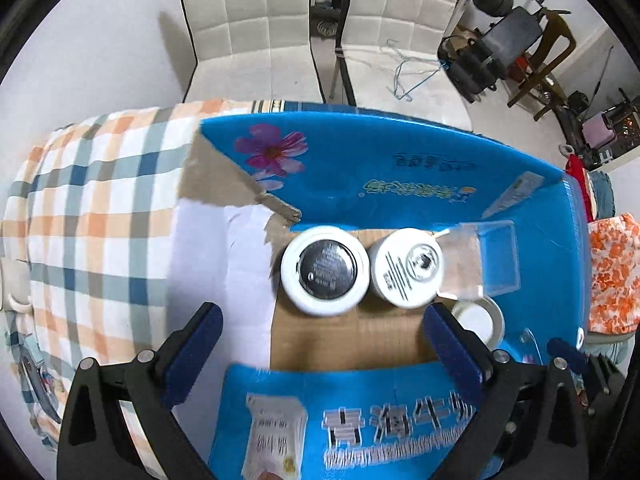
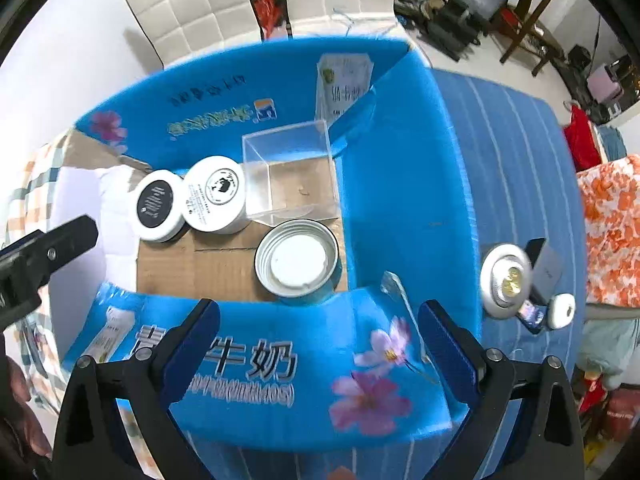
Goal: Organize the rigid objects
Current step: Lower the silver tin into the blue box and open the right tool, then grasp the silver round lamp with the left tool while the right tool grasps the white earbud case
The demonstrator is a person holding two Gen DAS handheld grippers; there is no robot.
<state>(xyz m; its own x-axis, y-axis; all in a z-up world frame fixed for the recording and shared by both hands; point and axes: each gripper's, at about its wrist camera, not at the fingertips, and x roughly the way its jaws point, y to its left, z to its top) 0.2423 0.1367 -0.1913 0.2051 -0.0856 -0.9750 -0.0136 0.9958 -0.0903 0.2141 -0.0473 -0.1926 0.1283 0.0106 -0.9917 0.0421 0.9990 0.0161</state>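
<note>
White quilted chairs (image 1: 248, 28) and pale floor form the backdrop; a checked cloth (image 1: 92, 208) and a blue striped cloth (image 2: 516, 168) cover the surface.

Left hand-held gripper (image 1: 320, 350): pointing steeply down over the blue carton (image 1: 400, 168), jaws spread wide, nothing between the blue pads. Right hand-held gripper (image 2: 320, 346): pointing straight down over the carton's near wall, jaws likewise spread wide and empty. In the right wrist view the left tool shows as a black arm at the left edge.

Carton contents, on the brown cardboard floor (image 1: 352, 340):
- Two white round jars side by side against the far wall. The dark-lidded jar (image 1: 325, 270) stands left; the white-lidded jar (image 1: 406, 267) stands just beside it, right, its lid bearing a round emblem and fine print too small to read.
- One clear plastic box (image 2: 290, 176), upright, open side up, touching or nearly touching the white-lidded jar.
- One metal tin (image 2: 298, 260) with a white interior, in front of the clear box.

Writing: large white Chinese characters on the near wall, of which "牛奶" is legible in the right wrist view; a line of Latin capitals beneath is blurred. Pink flower prints (image 1: 274, 150) decorate the walls.

Outside the carton, on the blue striped cloth: one silver round object (image 2: 506, 280), one dark card-like item (image 2: 546, 266), one small white round piece (image 2: 562, 310).
</note>
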